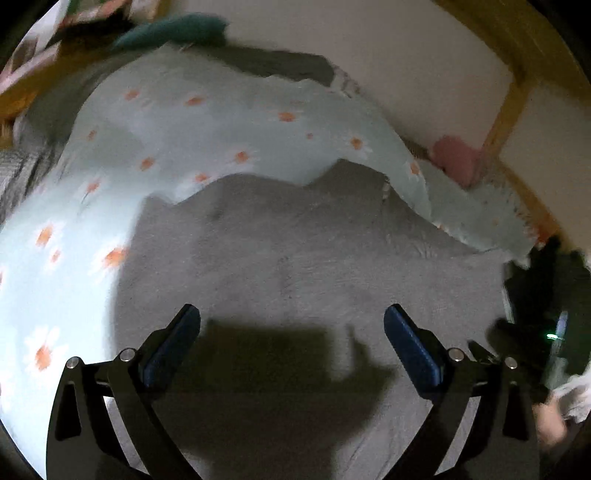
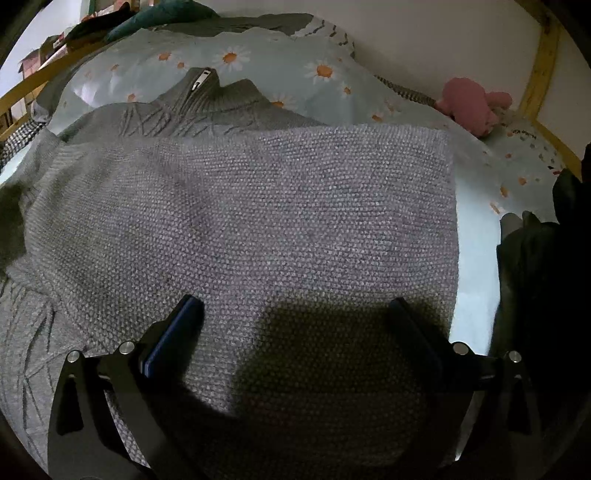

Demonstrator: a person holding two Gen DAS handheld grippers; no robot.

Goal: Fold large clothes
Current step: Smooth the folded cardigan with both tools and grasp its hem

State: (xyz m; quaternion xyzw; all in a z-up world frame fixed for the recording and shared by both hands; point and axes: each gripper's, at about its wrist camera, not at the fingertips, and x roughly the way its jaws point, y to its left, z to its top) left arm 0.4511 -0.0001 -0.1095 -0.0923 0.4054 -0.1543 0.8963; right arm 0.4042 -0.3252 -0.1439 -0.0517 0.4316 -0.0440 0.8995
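Observation:
A grey knit sweater [image 2: 258, 206] with a zip collar [image 2: 201, 79] lies on a light blue daisy-print bedsheet [image 2: 325, 70]. Its lower part is folded up over the body, with a straight right edge. My right gripper [image 2: 295, 325] is open and empty, just above the folded grey knit. In the left wrist view, which is blurred, the grey sweater [image 1: 295, 251] fills the middle and the daisy sheet [image 1: 184, 129] lies beyond it. My left gripper [image 1: 291, 339] is open and empty above the sweater.
A pink plush toy [image 2: 469, 105] lies at the far right by the wooden bed frame [image 2: 543, 66]. A teal item [image 2: 162, 16] lies at the bed's far end. Dark clothing [image 2: 546, 258] is piled at the right edge. A white wall is behind.

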